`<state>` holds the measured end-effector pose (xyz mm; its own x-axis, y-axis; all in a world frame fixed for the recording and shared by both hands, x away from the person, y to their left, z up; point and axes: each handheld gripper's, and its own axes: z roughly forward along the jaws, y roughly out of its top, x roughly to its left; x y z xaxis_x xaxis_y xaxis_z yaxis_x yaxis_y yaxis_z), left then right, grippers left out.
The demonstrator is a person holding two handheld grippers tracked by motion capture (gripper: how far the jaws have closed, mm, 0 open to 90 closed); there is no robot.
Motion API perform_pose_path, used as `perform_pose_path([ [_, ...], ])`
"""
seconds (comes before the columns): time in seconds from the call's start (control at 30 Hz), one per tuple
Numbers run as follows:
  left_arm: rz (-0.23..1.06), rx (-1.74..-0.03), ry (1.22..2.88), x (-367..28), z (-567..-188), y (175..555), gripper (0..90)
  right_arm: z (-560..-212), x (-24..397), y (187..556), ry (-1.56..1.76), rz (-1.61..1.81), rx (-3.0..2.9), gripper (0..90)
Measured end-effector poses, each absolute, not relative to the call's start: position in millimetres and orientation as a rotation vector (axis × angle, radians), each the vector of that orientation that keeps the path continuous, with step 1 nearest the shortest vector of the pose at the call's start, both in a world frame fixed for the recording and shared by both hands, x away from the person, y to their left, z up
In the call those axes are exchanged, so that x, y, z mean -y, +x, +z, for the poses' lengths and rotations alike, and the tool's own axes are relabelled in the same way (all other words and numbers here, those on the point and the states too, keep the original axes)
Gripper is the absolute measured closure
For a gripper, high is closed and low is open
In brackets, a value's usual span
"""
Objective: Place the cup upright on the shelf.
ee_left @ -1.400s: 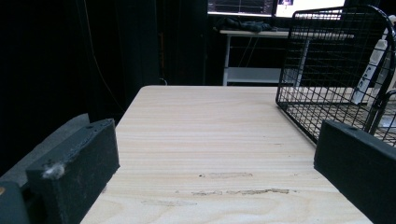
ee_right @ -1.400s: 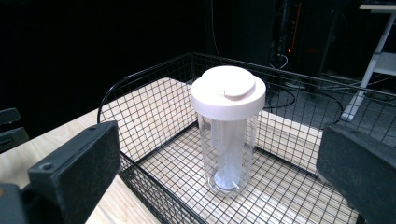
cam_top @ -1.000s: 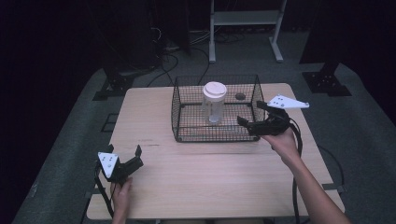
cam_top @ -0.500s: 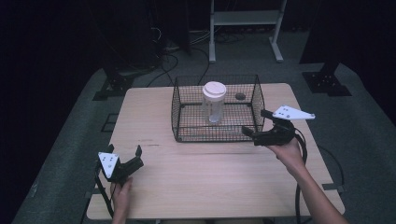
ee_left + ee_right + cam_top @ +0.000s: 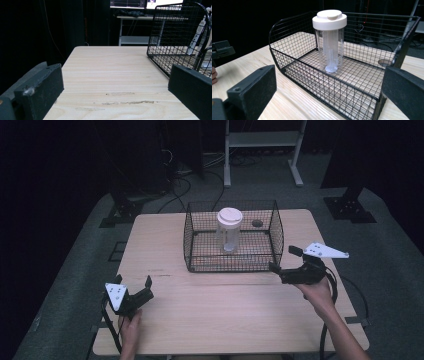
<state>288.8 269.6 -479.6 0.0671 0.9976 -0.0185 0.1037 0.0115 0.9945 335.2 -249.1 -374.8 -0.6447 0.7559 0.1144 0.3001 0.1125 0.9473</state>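
Pale wood grain covers the table [image 5: 225, 320], which stands on grey carpet in a dark room with cables and black stands on the floor behind it.

Nearest, at the table's near-left corner, the left gripper [image 5: 134, 296] sits low in a hand [image 5: 129, 330], its grey plate facing up. Its 2 black jaws stand wide apart with nothing between them; in the left gripper view they frame bare tabletop with a few scuff marks.

Farther in and to the right, the right gripper [image 5: 282, 270] is held by a hand [image 5: 316, 292] just beside the near-right corner of the wire basket [image 5: 200, 265]. Its jaws are also spread wide and hold nothing, and they point toward the basket; whether a jaw tip touches the wire I cannot tell.

Mid-table stands the black wire basket, rectangular, open-topped, with rounded corners and a fine mesh floor and walls. Inside it, upright near the middle, is a clear plastic jar [image 5: 329, 50] with a wide cream-white lid [image 5: 329, 18] that has a small raised tab on top. 1 translucent tube runs down the jar's centre to a rounded base. A small dark round object [image 5: 257, 223] lies at the basket's far-right side.

Beyond the table's far edge stands a white metal frame [image 5: 260, 140].
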Motion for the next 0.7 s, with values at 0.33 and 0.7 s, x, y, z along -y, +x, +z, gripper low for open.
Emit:
perform_pose_path([
  [0.33,1.097,-1.245,1.305,-269.5,-479.6,289.0,0.0,-391.4,262.9,326.7,1.063,1.526,-2.002,0.0],
  [0.7,1.099,-1.244,1.307,-269.0,-479.5,288.9,0.0,-405.0,271.6,316.8,1.101,1.540,-1.999,0.0],
])
